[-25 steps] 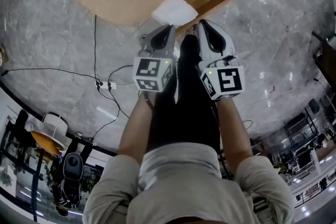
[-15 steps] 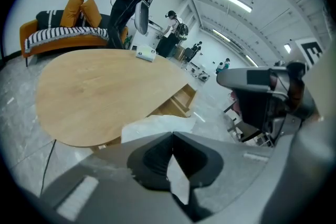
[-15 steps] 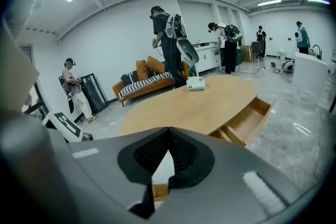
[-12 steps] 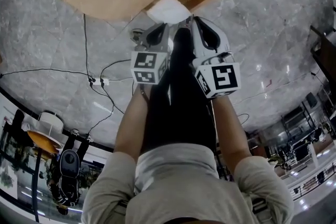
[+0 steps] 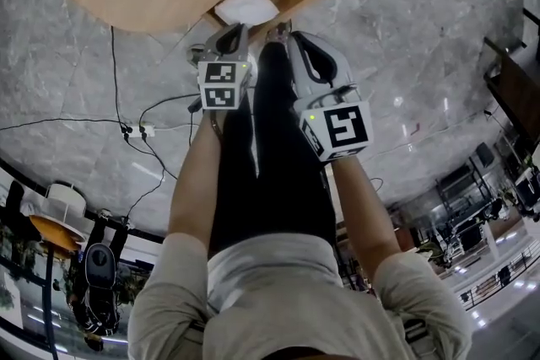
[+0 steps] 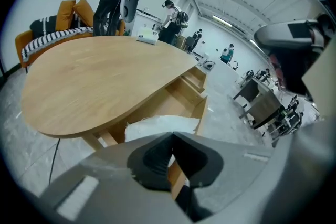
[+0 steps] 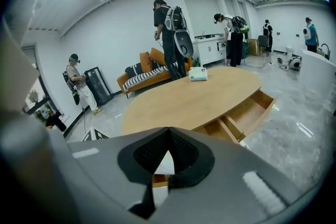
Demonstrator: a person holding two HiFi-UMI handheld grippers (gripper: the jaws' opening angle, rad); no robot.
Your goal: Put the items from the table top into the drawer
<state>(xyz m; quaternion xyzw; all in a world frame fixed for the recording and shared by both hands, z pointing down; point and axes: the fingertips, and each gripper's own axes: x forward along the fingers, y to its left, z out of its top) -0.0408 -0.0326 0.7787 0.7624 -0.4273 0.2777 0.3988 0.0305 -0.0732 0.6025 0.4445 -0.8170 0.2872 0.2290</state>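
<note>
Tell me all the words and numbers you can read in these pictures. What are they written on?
No words or numbers can be read anywhere.
Left cube and right cube: only black-and-white square patterns, no letters.
White box on the table: any print is too small to read.

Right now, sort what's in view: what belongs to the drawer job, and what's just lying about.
Belongs to the job:
wooden table
open drawers
white box on the far table top
white bundle in the near drawer
left gripper and right gripper, both shut and empty

Just lying about:
floor cables
orange sofa
people in the background
</note>
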